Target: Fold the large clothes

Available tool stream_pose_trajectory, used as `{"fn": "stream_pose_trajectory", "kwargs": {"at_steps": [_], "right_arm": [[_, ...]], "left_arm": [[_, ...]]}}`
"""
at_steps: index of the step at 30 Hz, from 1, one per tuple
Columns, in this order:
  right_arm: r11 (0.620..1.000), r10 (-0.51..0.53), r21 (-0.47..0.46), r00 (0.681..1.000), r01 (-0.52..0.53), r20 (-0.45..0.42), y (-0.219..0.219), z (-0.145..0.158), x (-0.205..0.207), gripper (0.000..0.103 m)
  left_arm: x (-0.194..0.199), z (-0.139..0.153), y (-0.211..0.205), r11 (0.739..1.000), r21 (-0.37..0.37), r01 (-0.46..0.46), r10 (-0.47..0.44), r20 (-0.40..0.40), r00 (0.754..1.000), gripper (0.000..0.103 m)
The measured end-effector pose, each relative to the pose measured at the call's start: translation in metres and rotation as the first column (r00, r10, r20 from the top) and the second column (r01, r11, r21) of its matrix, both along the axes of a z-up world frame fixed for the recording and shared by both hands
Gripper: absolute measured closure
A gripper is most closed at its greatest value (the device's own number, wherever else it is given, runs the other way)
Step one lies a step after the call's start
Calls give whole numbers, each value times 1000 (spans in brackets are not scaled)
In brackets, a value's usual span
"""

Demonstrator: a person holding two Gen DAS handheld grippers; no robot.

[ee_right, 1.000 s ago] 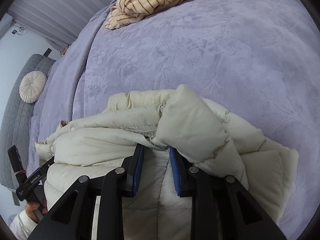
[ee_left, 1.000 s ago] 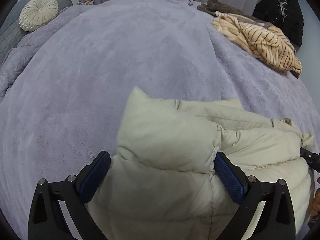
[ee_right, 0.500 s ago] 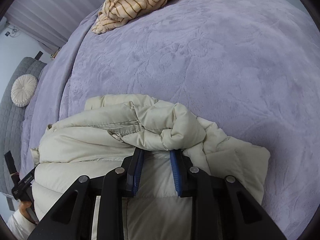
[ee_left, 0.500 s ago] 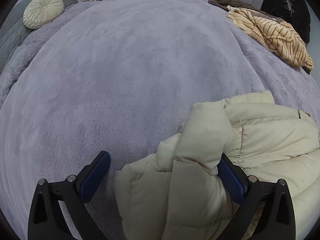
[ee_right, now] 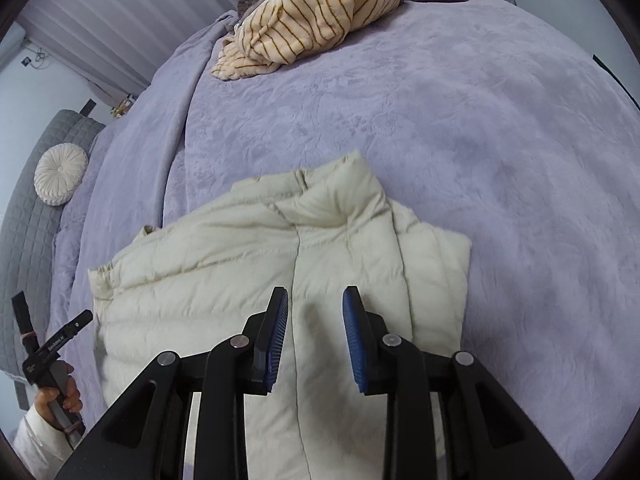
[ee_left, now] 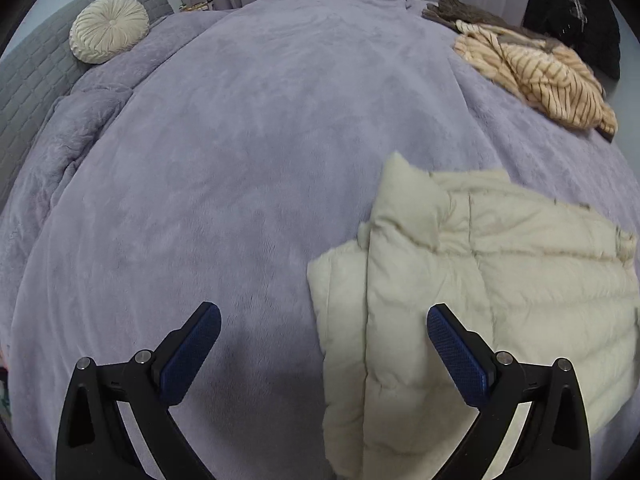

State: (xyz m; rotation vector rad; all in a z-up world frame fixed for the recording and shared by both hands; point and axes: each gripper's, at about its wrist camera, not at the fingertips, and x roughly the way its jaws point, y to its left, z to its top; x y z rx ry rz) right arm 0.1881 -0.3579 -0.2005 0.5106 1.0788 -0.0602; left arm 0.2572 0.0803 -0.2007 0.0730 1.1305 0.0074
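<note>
A cream quilted puffer jacket (ee_left: 480,280) lies folded on the purple bed cover (ee_left: 240,160). It also shows in the right wrist view (ee_right: 248,280), with its collar pointing away. My left gripper (ee_left: 324,340) is open and empty, just above the jacket's left edge. My right gripper (ee_right: 314,332) is open and empty, right above the jacket's middle seam. The left hand-held gripper (ee_right: 52,348) shows at the left of the right wrist view.
A striped tan garment (ee_left: 540,76) lies crumpled at the far right of the bed, also in the right wrist view (ee_right: 320,12). A round cream cushion (ee_left: 108,28) rests against the grey headboard (ee_left: 24,80). A black coat (ee_left: 576,12) hangs beyond the bed.
My right gripper has opened and let go of the jacket fold. The jacket now lies flat and folded. My left gripper has moved left, off the jacket.
</note>
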Motion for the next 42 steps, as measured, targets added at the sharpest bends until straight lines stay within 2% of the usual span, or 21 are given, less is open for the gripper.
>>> {"fn": "stream_pose_trajectory", "kwargs": {"at_steps": [2, 5, 7, 11, 15, 21, 27, 32, 37, 42], "right_arm": [[1000, 9, -15, 999, -9, -39, 4, -4, -14, 71], [998, -11, -59, 993, 4, -117, 2, -28, -27, 72], [999, -39, -37, 985, 33, -166, -7, -50, -31, 72], [998, -62, 4, 986, 64, -154, -17, -67, -35, 72], [997, -27, -81, 987, 14, -159, -5, -66, -33, 71], [993, -47, -119, 984, 27, -172, -1, -47, -35, 69], [990, -91, -118, 989, 77, -116, 1, -8, -55, 68], [991, -111, -79, 991, 106, -72, 12, 20, -74, 68], [998, -62, -28, 996, 61, -60, 40, 33, -73, 68], [1000, 9, 1, 998, -9, -59, 77, 34, -63, 68]], "left_arm": [[-8, -14, -3, 998, 57, 11, -9, -24, 1000, 0], [-12, -39, 6, 999, 27, -23, 25, -87, 996, 0], [-15, -45, 5, 999, 28, -21, 23, -85, 996, 0], [-19, -49, -2, 998, 65, 11, -7, -71, 997, 0], [-20, -48, 1, 999, 50, -10, 14, -76, 997, 0], [-25, -21, 18, 998, -5, -68, 68, -78, 995, 0], [-43, 13, 24, 998, -49, -41, 39, -37, 999, 0], [-56, 9, 29, 988, -128, -84, 70, -104, 992, 0], [-66, 1, 34, 968, -223, -114, 80, -155, 985, 0], [-72, 4, 32, 966, -246, -80, 41, -160, 986, 0]]}}
